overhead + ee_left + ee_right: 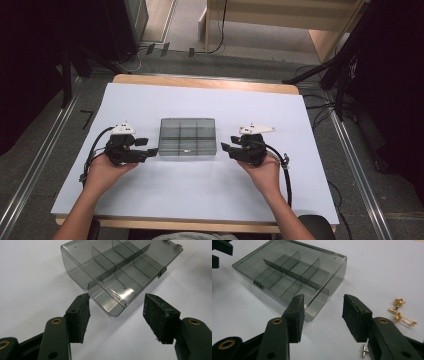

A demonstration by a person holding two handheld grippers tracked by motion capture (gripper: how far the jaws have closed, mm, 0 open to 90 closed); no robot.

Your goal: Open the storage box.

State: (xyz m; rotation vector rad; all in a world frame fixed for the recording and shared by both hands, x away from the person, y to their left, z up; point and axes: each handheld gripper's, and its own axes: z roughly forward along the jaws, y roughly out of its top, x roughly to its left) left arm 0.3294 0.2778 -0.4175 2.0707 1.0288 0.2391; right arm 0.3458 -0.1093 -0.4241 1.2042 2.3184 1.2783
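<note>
A smoky clear compartment box point(187, 138) lies shut at the middle of the white sheet, with dividers inside and a small latch on its front edge. My left gripper point(147, 146) rests just left of it, jaws open. In the left gripper view the box point(120, 267) has its near corner just ahead of the gap of that gripper point(117, 298), untouched by the pads. My right gripper point(227, 145) rests just right of the box, also open. In the right gripper view the box point(289, 272) sits ahead and left of this gripper point(323, 298).
The white sheet point(200, 185) covers a wooden table point(200, 82). Small gold jewellery pieces point(400, 312) lie on the sheet right of the right jaws, and a silver piece point(364, 350) lies under them. Cables trail from both grippers. Metal rails and dark stands flank the table.
</note>
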